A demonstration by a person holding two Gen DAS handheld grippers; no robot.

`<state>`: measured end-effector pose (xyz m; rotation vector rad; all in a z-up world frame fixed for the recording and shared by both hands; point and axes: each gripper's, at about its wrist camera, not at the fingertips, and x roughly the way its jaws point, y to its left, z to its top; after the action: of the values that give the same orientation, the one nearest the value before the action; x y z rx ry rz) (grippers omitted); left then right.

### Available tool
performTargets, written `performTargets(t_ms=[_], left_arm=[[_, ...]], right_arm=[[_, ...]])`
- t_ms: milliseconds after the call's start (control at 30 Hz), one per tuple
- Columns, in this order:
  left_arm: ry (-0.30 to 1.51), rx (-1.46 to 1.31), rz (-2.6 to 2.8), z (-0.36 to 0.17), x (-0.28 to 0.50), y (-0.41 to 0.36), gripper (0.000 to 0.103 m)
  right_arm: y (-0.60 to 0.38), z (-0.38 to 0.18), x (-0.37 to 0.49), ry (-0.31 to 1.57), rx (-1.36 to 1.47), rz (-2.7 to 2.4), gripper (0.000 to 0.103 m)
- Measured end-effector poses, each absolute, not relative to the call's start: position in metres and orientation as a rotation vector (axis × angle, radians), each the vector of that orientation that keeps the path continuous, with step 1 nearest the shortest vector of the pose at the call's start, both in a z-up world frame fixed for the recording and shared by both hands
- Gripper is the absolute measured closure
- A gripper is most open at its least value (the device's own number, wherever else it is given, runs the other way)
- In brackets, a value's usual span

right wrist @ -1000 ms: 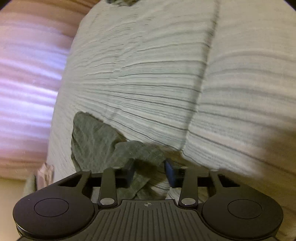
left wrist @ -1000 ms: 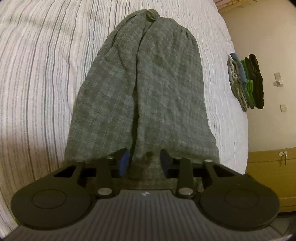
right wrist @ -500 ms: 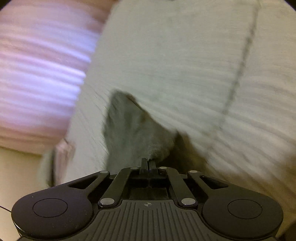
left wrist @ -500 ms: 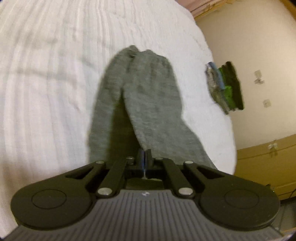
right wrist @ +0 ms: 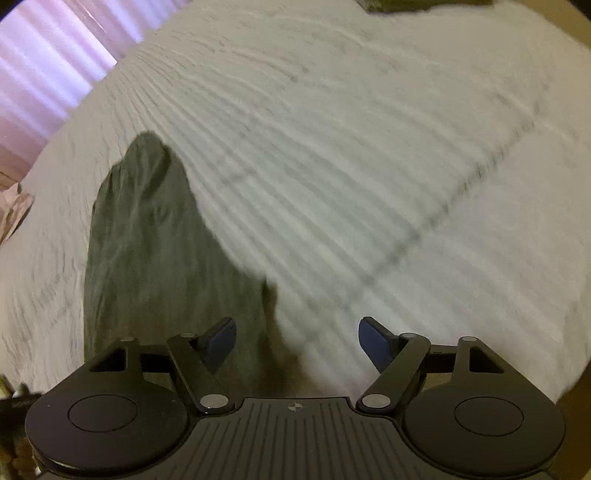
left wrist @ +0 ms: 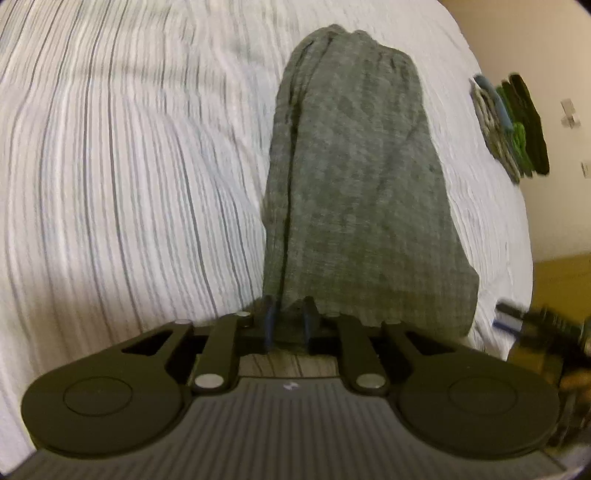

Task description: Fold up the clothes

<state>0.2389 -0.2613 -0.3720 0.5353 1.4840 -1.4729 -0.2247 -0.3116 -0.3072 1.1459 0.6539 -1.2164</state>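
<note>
A grey-green checked garment [left wrist: 354, 184] lies lengthwise on the striped white bed [left wrist: 129, 166], folded into a long narrow strip. My left gripper [left wrist: 289, 320] sits at its near hem. The fingers stand a narrow gap apart, with the hem's edge between them. In the right wrist view the same garment [right wrist: 155, 251] stretches away at the left. My right gripper [right wrist: 297, 341] is wide open and holds nothing; its left finger hangs over the cloth's near end and its right finger over bare sheet.
A stack of folded clothes [left wrist: 509, 125] sits at the bed's right edge, also seen as a folded stack [right wrist: 424, 5] at the top of the right wrist view. Yellow wooden furniture [left wrist: 561, 280] stands beside the bed. Pink curtains [right wrist: 55, 55] hang beyond the far left.
Both grippers were shut on the garment half a second ago. The right one has let go and opened wide; the left fingers have parted slightly. The garment now lies narrower, folded lengthwise.
</note>
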Motion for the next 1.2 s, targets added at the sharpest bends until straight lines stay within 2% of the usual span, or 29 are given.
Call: performTargets(t_ms=[267, 467, 733, 767, 833, 867, 1100, 1200], left_arm=[[1.335, 0.365, -1.527, -0.351, 0.248, -0.349, 0.088], [1.227, 0.395, -1.57, -0.367, 0.22, -0.432, 0.085], [1.098, 0.487, -1.583, -0.377, 0.192, -0.488, 0.078], [1.09, 0.499, -1.579, -0.38, 0.19, -0.492, 0.079], [1.089, 0.523, -1.57, -0.384, 0.188, -0.492, 0.095], [1.079, 0.522, -1.568, -0.383, 0.186, -0.49, 0.098], [0.875, 0.451, -1.604, -0.338, 0.174, -0.449, 0.099], [0.894, 0.455, -1.529, -0.349, 0.186, -0.445, 0.099]], right_arm=[[-0.426, -0.338, -0.191, 0.564, 1.087, -1.116, 0.027], [-0.498, -0.356, -0.147, 0.506, 1.118, -1.02, 0.027], [-0.535, -0.38, -0.104, 0.509, 1.105, -0.975, 0.027], [-0.537, -0.384, -0.102, 0.509, 1.112, -0.979, 0.027], [-0.541, -0.389, -0.098, 0.51, 1.117, -0.982, 0.027], [-0.542, -0.391, -0.096, 0.513, 1.116, -0.982, 0.027], [-0.549, -0.394, -0.073, 0.549, 1.029, -0.974, 0.027], [-0.551, -0.393, -0.061, 0.566, 0.983, -0.969, 0.027]])
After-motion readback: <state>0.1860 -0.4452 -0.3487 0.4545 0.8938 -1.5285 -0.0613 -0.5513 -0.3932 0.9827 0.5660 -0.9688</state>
